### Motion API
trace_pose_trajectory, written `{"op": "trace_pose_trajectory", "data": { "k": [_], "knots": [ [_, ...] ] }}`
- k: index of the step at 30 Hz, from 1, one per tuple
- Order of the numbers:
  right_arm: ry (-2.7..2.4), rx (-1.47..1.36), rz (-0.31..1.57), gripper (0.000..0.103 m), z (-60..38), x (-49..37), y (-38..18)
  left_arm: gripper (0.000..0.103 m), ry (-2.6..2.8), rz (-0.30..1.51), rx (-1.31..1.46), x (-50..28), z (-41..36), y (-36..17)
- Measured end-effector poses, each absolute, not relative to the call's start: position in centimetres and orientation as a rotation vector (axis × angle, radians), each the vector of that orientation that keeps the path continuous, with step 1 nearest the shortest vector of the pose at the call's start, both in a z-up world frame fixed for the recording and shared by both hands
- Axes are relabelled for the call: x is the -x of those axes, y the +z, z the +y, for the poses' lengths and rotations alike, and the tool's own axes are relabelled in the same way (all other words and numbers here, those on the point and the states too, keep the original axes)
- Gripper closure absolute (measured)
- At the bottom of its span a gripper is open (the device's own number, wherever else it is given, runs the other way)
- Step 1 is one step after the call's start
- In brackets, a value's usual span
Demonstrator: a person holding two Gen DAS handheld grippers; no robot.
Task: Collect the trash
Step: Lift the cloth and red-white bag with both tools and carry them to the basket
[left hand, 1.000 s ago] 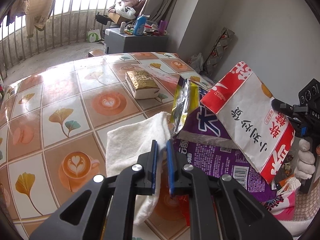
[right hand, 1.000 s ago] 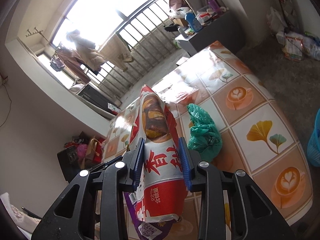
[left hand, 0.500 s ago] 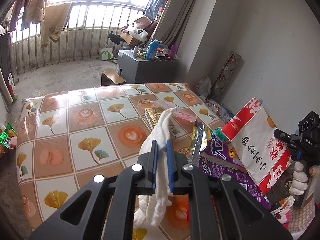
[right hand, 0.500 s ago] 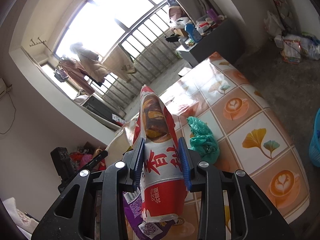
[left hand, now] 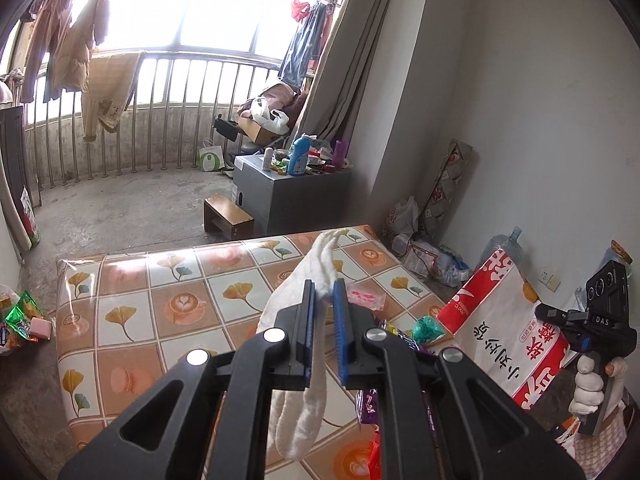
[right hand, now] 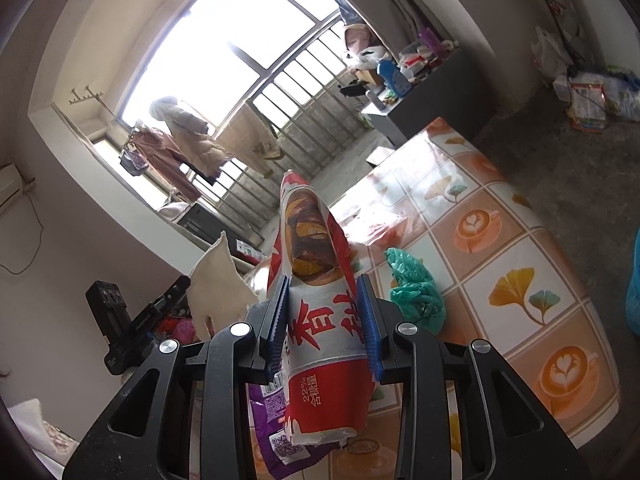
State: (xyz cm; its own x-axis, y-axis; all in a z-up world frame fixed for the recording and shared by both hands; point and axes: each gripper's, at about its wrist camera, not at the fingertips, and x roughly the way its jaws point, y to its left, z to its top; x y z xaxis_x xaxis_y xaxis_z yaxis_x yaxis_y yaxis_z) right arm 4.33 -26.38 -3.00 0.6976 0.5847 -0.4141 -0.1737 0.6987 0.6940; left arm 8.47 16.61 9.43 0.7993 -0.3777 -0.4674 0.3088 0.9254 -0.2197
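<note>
The left gripper [left hand: 324,300] is clamped on a white cloth [left hand: 304,400] hanging clear above the table [left hand: 132,320], whose left half lies bare to its edge. Right of it, the right gripper [right hand: 326,312] pinches a red-and-white bag [right hand: 324,344] held upright over a purple packet [right hand: 272,432], with a green plastic bag [right hand: 416,292] on the table just beside.

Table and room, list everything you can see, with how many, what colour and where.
Cloth: one, white, clamped in left gripper, hanging above table.
Snack bag: one, red and white, clamped in right gripper.
Purple bag: one, under snack bag.
Green bag: one, crumpled, on table beside right gripper.
Pink packet: one, on table behind cloth.
Table: one, orange and white tiled cover.
Cabinet: one, grey, cluttered top, beyond table.
Stool: one, wooden, beside cabinet.
Left gripper: black, blue pads, shut on cloth.
Right gripper: black, blue pads, shut on snack bag.
Hand: one, white glove, holding right gripper's handle.
</note>
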Motion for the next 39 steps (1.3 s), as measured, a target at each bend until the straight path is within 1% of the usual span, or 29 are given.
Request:
{"op": "trace_pose_trajectory", "data": {
  "k": [7,20,23,26,28,29,30,33,35,39],
  "knots": [
    [0.46,-0.695,0.623,0.072,-27.2,-3.9,-2.0,0.094,-0.404,0.485,0.112,-8.5,15.5,10.9],
    [0.451,-0.725,0.579,0.072,-28.4,-3.2,-1.8,0.094,-0.409,0.415,0.068,-8.5,14.5,13.4],
    [0.446,-0.726,0.578,0.072,-28.7,-3.0,-1.9,0.094,-0.437,0.437,0.06,-8.5,13.7,12.9],
    [0.444,-0.73,0.581,0.072,-28.9,-3.0,-2.1,0.094,-0.487,0.515,0.038,-8.9,12.4,11.1],
    [0.438,-0.73,0.589,0.072,-28.9,-3.0,-2.3,0.083,-0.527,0.604,0.021,-9.6,11.2,9.0],
    [0.433,-0.728,0.596,0.072,-28.9,-3.1,-2.6,0.069,-0.542,0.642,0.018,-9.9,10.7,7.7],
    [0.426,-0.723,0.607,0.072,-28.7,-3.2,-2.9,0.06,-0.556,0.684,0.012,-10.2,10.2,6.2],
    [0.397,-0.7,0.652,0.072,-28.2,-3.7,-4.0,0.056,-0.523,0.8,-0.031,-11.4,9.1,1.4],
    [0.392,-0.698,0.677,0.072,-27.9,-3.9,-4.7,0.056,-0.481,0.86,-0.071,-12.2,8.9,-1.4],
    [0.389,-0.701,0.706,0.072,-27.8,-4.3,-5.6,0.056,-0.418,0.934,-0.135,-13.4,9.1,-5.3]
  ]
}}
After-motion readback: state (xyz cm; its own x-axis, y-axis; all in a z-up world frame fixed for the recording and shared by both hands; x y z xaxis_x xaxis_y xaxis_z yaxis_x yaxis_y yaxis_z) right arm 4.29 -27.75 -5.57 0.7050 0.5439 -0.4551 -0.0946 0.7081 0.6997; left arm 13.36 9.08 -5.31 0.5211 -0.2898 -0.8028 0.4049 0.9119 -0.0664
